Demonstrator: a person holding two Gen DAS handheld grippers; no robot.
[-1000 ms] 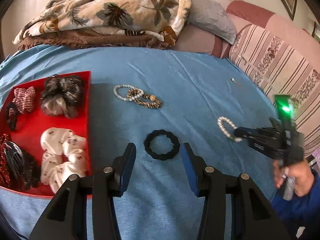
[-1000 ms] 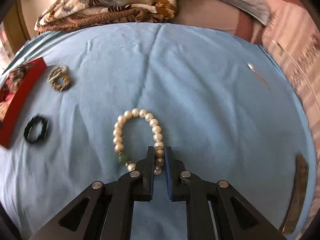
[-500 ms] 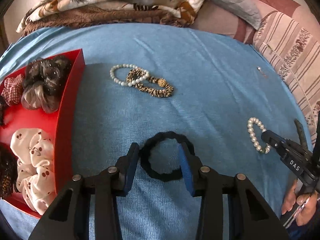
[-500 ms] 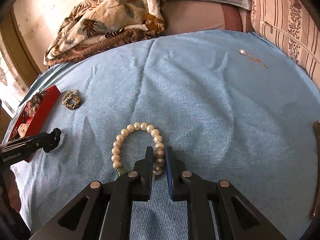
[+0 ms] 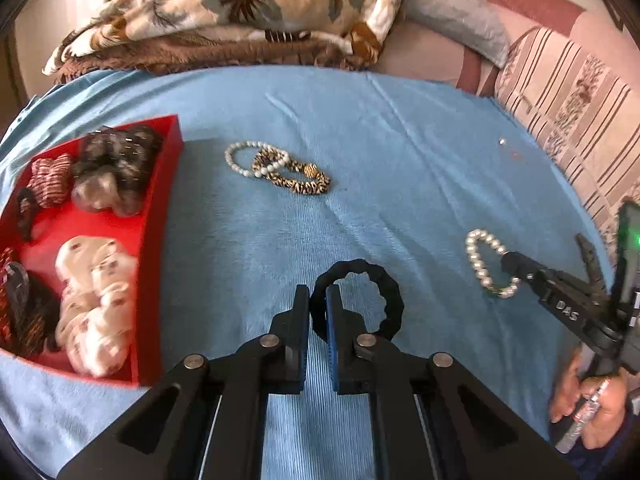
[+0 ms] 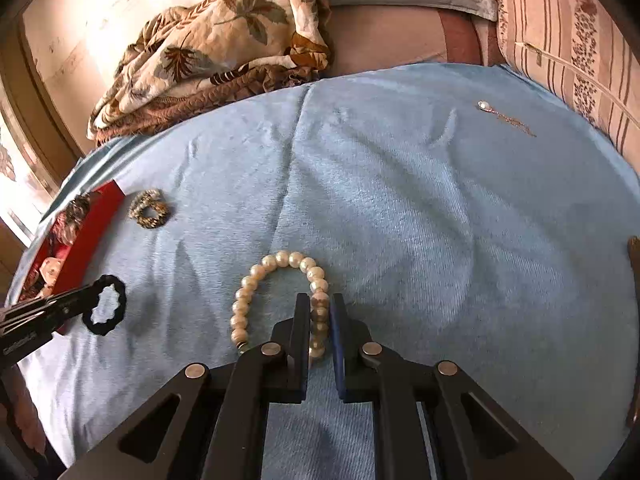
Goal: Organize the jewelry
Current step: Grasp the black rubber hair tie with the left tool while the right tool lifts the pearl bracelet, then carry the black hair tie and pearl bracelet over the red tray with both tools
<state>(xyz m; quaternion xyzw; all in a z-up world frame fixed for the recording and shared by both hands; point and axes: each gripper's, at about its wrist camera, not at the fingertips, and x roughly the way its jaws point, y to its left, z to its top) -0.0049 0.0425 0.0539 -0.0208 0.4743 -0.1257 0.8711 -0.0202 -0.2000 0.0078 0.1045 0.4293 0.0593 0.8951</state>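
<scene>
My left gripper (image 5: 318, 306) is shut on the left side of a black wavy ring bracelet (image 5: 384, 292) and holds it just above the blue cloth; the ring also shows in the right wrist view (image 6: 105, 305). My right gripper (image 6: 320, 312) is shut on the right side of a pearl bracelet (image 6: 256, 280), which also shows in the left wrist view (image 5: 478, 258). A small pearl bracelet (image 5: 240, 158) and a leopard-pattern beaded bracelet (image 5: 298, 178) lie linked together further back. A red tray (image 5: 158, 208) with several hair scrunchies sits at the left.
A thin chain with a pearl drop (image 6: 506, 118) lies at the far right of the blue cloth (image 6: 400, 200). Folded floral blankets (image 5: 240, 8) and pillows (image 5: 452, 20) line the back. A striped cushion (image 5: 568, 92) borders the right side.
My left gripper closed on the black ring bracelet, which it straddled open before. My right gripper stayed shut on the pearl bracelet and its view tilted up.
</scene>
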